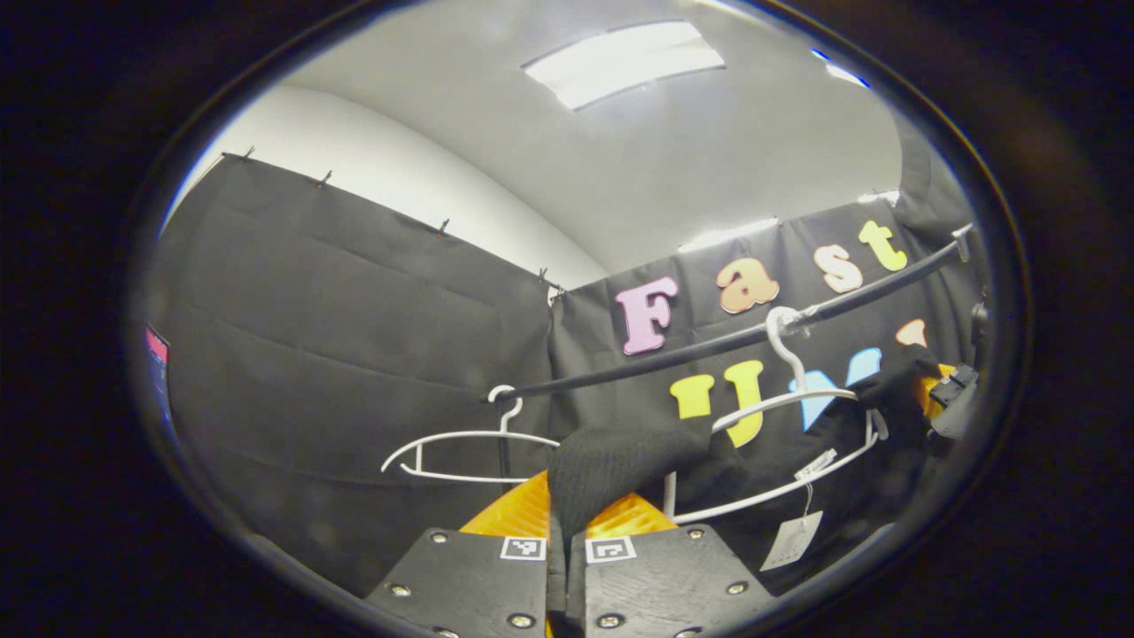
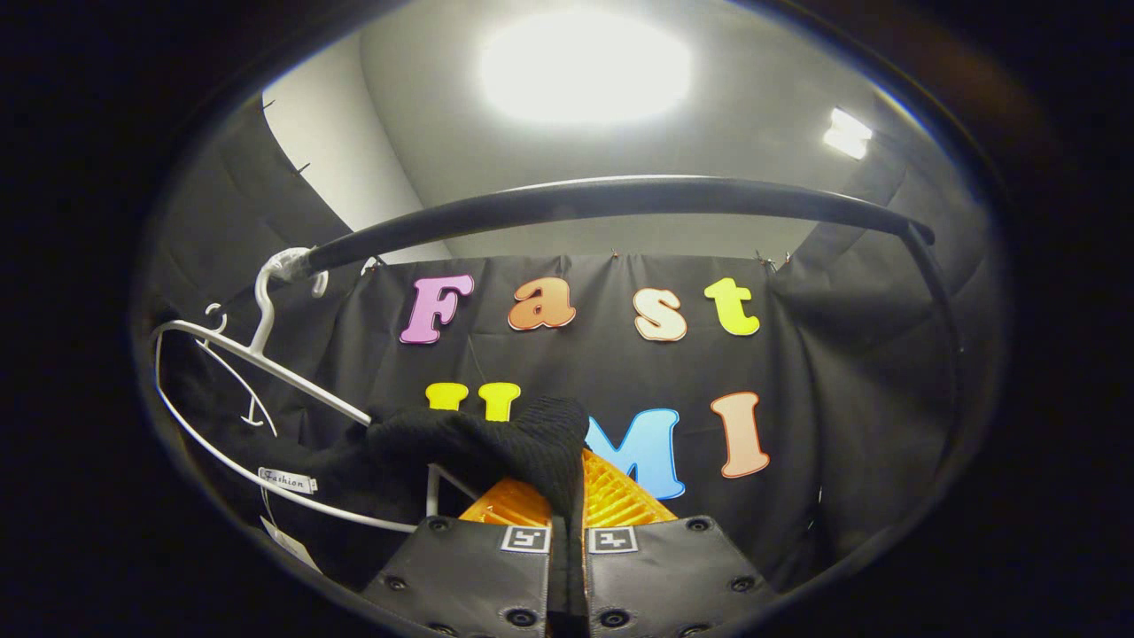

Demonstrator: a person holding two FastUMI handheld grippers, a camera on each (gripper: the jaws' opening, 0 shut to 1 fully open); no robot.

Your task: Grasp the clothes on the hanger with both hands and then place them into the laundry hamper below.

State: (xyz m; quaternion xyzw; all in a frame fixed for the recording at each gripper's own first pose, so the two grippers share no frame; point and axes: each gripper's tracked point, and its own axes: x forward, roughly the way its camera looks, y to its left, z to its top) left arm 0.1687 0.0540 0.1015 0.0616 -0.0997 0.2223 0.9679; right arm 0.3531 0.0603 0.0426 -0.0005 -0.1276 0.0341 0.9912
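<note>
The black rail [image 2: 620, 197] spans the booth as the largest fixture, arcing from 9 o'clock to 3 o'clock across the right gripper view; it carries the hangers above the drop zone. The laundry hamper is out of frame, since both cameras point upward at the rail.

The black knit garment [image 1: 620, 461] is the task's thing. It hangs on the white hanger [image 1: 780, 416], whose hook sits over the rail at 1 o'clock in the left gripper view. In the right gripper view the same garment [image 2: 478, 443] drapes from the hanger [image 2: 266, 363] at 9 o'clock toward centre. Its two ends are pulled away from the hanger frame, probably to slide the fabric off the hanger arms without lifting the hook.

An empty white hanger [image 1: 469, 443] hangs on the rail at 8 o'clock in the left gripper view, apart from the loaded one and clear of the work.

The left gripper [image 1: 565, 532] sits at 6 o'clock, its fingers together and clamped on a fold of the garment. The right gripper [image 2: 567, 523] also sits at 6 o'clock, its fingers likewise pressed together on a fold of knit. A two-point hold spreads the load.

A paper tag [image 1: 793, 540] dangles below the garment at 5 o'clock.

Judgement: the grasp is done; removal and lowering remain.
</note>
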